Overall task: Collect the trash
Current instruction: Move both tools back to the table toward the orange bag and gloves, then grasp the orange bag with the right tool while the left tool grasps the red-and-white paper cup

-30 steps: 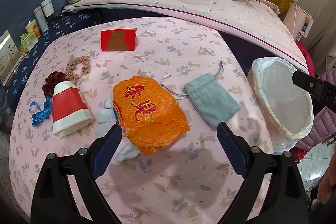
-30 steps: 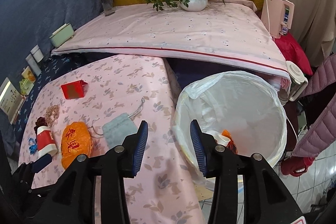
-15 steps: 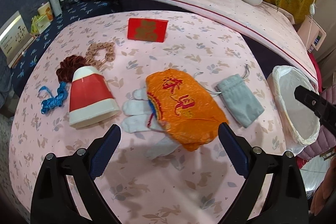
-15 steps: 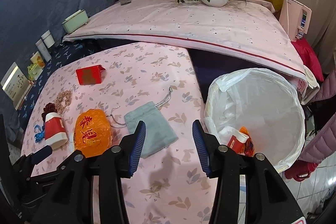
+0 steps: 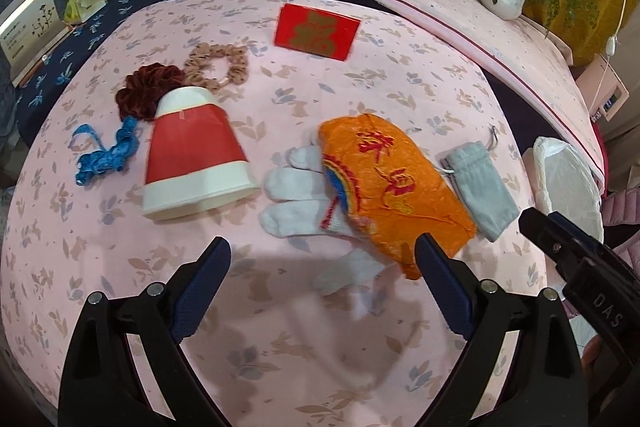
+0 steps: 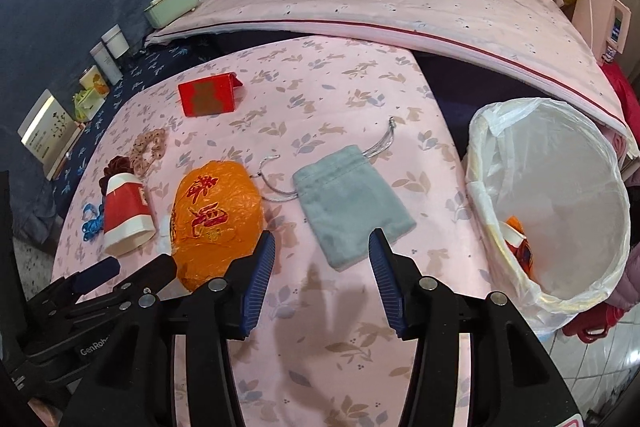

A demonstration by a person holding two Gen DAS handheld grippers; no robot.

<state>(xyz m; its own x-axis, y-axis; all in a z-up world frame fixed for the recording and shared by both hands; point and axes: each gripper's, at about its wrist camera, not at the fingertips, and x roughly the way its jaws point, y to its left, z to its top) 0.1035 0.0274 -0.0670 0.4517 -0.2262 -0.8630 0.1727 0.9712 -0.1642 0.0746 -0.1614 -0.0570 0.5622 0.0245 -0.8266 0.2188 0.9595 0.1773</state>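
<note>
The left claw [image 5: 322, 261] is held above the table [image 5: 280, 347] with its 2 jaws wide apart and nothing between them. Below it lie a white glove [image 5: 296, 195] and an orange plastic bag [image 5: 388, 187], the bag covering part of the glove. To the left, a red and white paper cup [image 5: 196, 163] lies on its side, touching a dark red scrunchie [image 5: 144, 95] and a blue ribbon [image 5: 106, 157].

The right claw [image 6: 322, 257] is also apart and empty; its jaws have just been opening a little. It hangs above the near end of a grey drawstring pouch [image 6: 352, 203], not touching it. The trash bin [image 6: 496, 163] with a white liner stands beside the table on the right, and some orange and red trash [image 6: 518, 241] is inside it.
</note>
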